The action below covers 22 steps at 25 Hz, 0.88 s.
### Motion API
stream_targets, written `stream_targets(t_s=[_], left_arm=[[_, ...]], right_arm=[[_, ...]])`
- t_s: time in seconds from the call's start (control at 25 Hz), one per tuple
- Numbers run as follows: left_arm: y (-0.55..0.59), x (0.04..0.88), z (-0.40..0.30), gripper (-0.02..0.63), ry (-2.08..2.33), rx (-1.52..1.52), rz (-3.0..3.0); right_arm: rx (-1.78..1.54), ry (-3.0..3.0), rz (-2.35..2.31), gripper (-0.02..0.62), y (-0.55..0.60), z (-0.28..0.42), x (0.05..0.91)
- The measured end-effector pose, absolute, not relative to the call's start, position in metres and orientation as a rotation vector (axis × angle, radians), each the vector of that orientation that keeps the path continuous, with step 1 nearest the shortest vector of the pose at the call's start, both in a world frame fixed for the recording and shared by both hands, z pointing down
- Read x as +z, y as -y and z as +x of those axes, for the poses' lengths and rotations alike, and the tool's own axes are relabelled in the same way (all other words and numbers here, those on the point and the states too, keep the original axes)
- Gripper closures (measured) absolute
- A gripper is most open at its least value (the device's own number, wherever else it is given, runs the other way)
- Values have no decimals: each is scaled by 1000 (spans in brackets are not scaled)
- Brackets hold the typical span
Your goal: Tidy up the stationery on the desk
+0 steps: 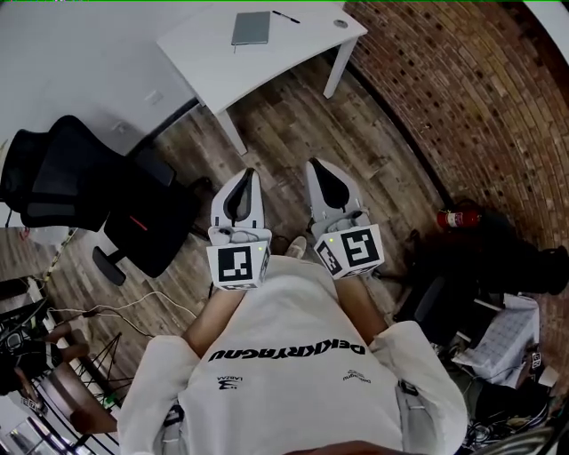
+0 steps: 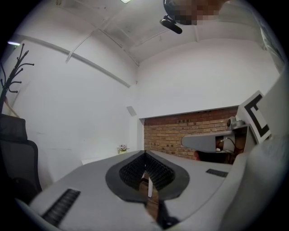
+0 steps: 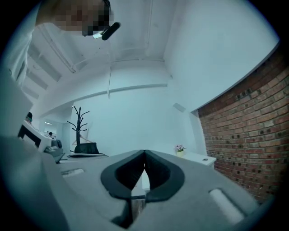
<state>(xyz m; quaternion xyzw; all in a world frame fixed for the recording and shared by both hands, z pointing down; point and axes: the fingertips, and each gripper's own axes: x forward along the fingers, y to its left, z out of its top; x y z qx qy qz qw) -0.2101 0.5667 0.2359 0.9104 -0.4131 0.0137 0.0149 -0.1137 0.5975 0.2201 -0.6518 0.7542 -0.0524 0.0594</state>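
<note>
The white desk (image 1: 302, 43) stands far ahead of me, at the top of the head view. A grey notebook (image 1: 251, 27) lies on it, with a dark pen (image 1: 286, 17) just to its right. Both grippers are held level in front of the person's body, well short of the desk. The left gripper (image 1: 244, 174) (image 2: 145, 154) has its jaw tips together and nothing between them. My right gripper (image 1: 317, 165) (image 3: 144, 154) is shut too, and empty. A small potted flower (image 3: 180, 149) (image 2: 122, 148) stands on the desk.
A black office chair (image 1: 89, 187) stands on the wooden floor to the left. A brick wall (image 1: 462, 98) runs along the right, with a red fire extinguisher (image 1: 458, 216) and dark clutter at its foot. A coat stand (image 3: 79, 124) rises far left.
</note>
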Motion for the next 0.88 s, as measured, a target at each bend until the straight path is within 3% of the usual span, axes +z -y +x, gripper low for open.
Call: stream_targets(t_s=[0.44, 0.88], left_arm=[[-560, 258, -157, 607, 1314, 123, 2819], [-455, 267, -103, 607, 1338, 34, 2788]], right_arm=[[-208, -2359, -1928, 601, -582, -70, 239], [-154, -2428, -1925, 601, -478, -23, 245]])
